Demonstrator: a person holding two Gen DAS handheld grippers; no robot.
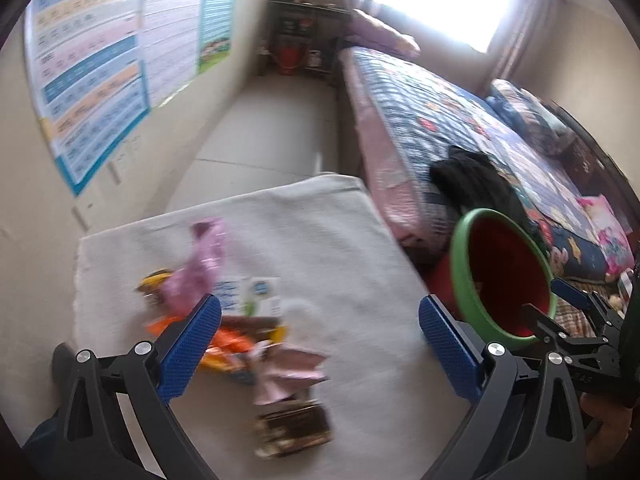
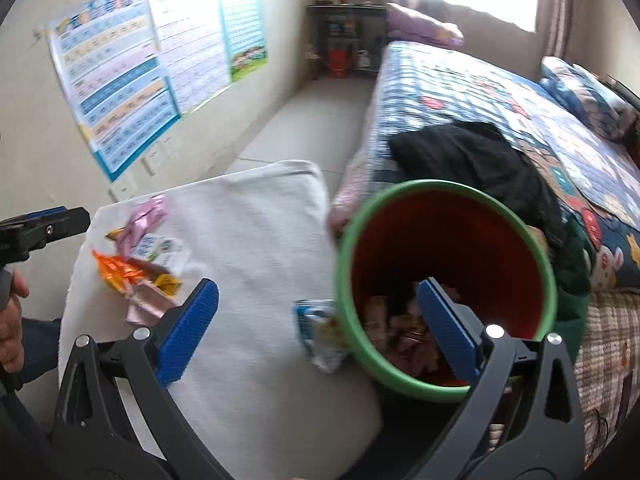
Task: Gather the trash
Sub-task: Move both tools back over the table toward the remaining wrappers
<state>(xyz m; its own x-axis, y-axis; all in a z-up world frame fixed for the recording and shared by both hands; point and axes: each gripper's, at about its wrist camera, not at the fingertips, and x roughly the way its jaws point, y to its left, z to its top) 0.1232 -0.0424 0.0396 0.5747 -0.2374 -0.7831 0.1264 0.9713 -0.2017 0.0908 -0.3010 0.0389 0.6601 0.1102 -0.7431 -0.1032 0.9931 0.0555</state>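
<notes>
A heap of wrappers, pink, orange, yellow and a white-blue carton, lies on the white cloth-covered table. A dark brown packet lies nearest the camera. My left gripper hovers open above the heap with nothing between its fingers. To the right stands a red bin with a green rim and wrappers inside. My right gripper is open and empty over the bin's near-left rim. A blue-white wrapper lies on the cloth beside the bin. The right wrist view also shows the heap and the left gripper.
A bed with a patterned quilt and a black garment runs along the right, close behind the bin. Posters cover the left wall. A dark shelf with a red bucket stands at the far end of the floor strip.
</notes>
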